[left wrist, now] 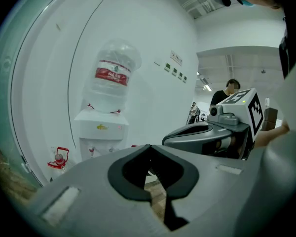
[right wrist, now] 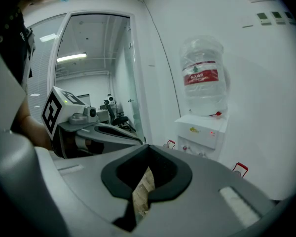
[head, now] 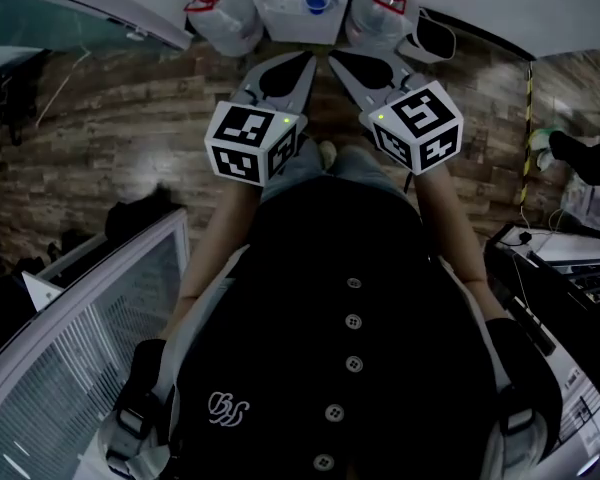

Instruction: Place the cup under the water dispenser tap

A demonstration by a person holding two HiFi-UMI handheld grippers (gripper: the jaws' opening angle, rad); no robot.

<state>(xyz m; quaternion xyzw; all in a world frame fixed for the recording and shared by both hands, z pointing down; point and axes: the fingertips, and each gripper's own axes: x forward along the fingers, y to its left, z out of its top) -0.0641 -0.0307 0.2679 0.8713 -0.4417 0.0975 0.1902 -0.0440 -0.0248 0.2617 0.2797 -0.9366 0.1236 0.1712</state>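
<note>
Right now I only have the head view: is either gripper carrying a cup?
Observer: No. The left gripper view shows the left gripper with its jaws together and nothing between them; only floor shows through.
Operator: And the right one?
Observer: The right gripper is shut and empty too.
Operator: Any cup at the dispenser?
Observer: No cup shows at the taps of the water dispenser, though the gripper body hides the space below them.
</note>
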